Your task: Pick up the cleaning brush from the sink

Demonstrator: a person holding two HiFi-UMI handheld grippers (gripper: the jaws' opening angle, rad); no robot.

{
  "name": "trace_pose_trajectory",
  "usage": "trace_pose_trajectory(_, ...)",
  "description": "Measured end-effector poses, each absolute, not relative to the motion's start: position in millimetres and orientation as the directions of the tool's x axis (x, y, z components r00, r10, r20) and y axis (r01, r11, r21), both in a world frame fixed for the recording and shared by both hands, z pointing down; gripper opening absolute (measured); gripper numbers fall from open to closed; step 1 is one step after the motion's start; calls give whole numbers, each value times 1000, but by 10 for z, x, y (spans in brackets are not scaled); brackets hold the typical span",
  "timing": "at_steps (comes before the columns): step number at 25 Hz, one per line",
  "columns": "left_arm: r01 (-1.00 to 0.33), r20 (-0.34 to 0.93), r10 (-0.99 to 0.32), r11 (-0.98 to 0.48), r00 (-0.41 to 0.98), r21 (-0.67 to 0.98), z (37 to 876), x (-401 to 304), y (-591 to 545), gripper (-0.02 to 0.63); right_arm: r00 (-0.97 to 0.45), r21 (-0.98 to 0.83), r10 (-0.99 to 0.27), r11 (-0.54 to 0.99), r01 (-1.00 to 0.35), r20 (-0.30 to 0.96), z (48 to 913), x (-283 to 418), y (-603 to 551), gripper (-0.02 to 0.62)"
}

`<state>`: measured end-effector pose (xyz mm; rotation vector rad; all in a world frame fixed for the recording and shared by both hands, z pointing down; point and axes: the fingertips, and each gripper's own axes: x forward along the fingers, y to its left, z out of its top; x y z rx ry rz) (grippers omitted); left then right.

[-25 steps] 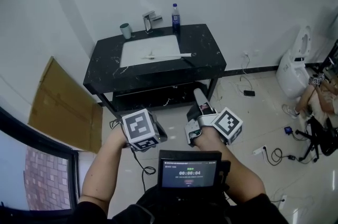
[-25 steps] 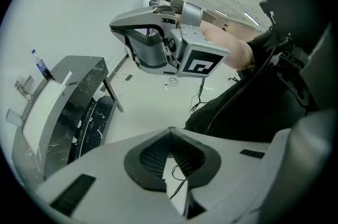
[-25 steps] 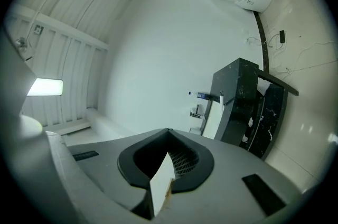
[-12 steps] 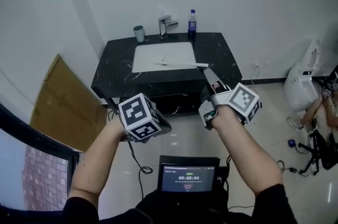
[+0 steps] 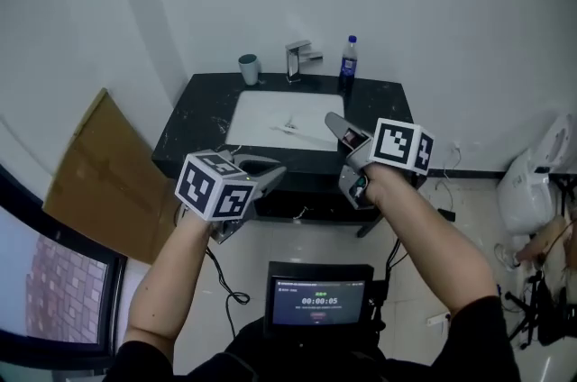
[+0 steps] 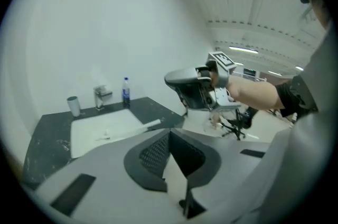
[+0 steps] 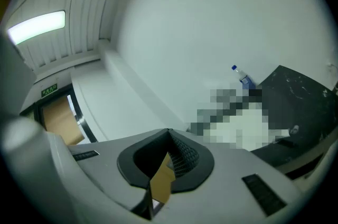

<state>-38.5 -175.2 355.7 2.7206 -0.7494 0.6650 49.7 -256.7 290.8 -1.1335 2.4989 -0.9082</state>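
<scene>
The cleaning brush [image 5: 290, 127], thin and white with a long handle, lies across the white sink basin [image 5: 261, 114] in the black counter [image 5: 194, 132]. In the head view my left gripper [image 5: 275, 170] hovers at the counter's front edge, shut and empty. My right gripper [image 5: 332, 119] is raised over the basin's right part, shut and empty, and it hides the end of the brush handle. The left gripper view shows the brush [image 6: 129, 130] in the basin beyond my left gripper [image 6: 169, 133], with the right gripper [image 6: 185, 80] off to the right. In the right gripper view my right gripper [image 7: 169, 132] faces the wall.
A green cup [image 5: 249, 68], a faucet [image 5: 297, 59] and a blue bottle [image 5: 347, 58] stand along the counter's back. Cardboard [image 5: 99, 173] leans on the left wall. A toilet [image 5: 536, 182] and cables are at the right. A small screen [image 5: 317, 299] sits at my chest.
Both grippers have risen and moved forward from in front of the counter's lower shelf to the counter top. The sink now looks closer and lower in the view.
</scene>
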Motion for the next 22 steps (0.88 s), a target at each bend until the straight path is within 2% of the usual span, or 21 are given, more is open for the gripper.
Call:
trace_pose_trajectory(4, -764, 367, -687, -635, 628, 118, 3351, -565, -2540, 15, -741, -526, -657, 587, -616, 135, 2957, 502, -3195, 2)
trace_pose_trajectory(7, -846, 350, -772, -510, 531, 157, 3460, -762, -3005, 15, -768, -436, -598, 642, -631, 230, 3132, 438, -3632, 2)
trace_pose_trajectory(13, -890, 381, -805, -397, 455, 224, 3820, -955, -3973, 15, -729, -287, -521, 688, -667, 445, 3686, 354, -4584, 2)
trace_pose_trajectory(19, -902, 418, -800, -361, 431, 238, 4063, -1015, -4749, 15, -686, -273, -460, 680, -680, 564, 4287, 325, -5247, 2)
trace_pose_trajectory(22, -911, 463, -787, -318, 408, 261, 4313, -938, -4941, 15, -655, -266, -355, 708, -654, 667, 4681, 328, -5388, 2)
